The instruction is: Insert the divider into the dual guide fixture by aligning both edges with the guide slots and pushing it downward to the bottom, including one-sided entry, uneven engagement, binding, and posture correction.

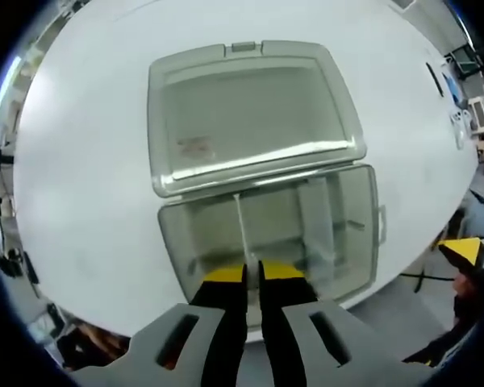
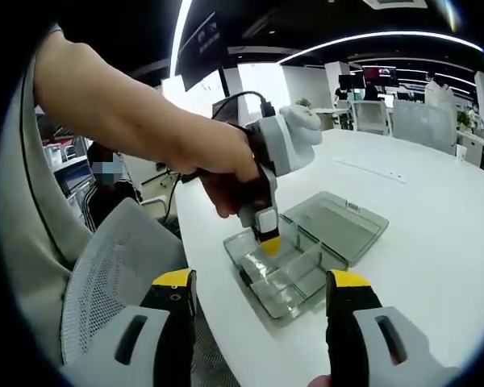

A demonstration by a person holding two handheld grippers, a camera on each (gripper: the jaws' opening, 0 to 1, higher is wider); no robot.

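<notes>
A clear plastic compartment box point(image 1: 351, 242) lies on the white table with its lid point(image 1: 250, 113) folded open behind it. My left gripper point(image 1: 252, 274) hangs straight above the box, shut on a thin clear divider point(image 1: 242, 230) that stands on edge and reaches down into the left half. In the right gripper view a hand holds the left gripper point(image 2: 267, 238) nose-down over the box point(image 2: 302, 270), beside its lid point(image 2: 343, 222). My right gripper point(image 2: 262, 284) stays open, short of the box near the table edge, with nothing between its jaws. A yellow tip of the right gripper point(image 1: 464, 251) shows at the right.
Clear partitions point(image 1: 316, 216) stand in the box's right half. The rounded table edge point(image 2: 206, 322) runs close under the box. A grey mesh chair point(image 2: 117, 266) stands to the left, with a person seated behind it. A dark pen point(image 1: 433, 75) lies far across the table.
</notes>
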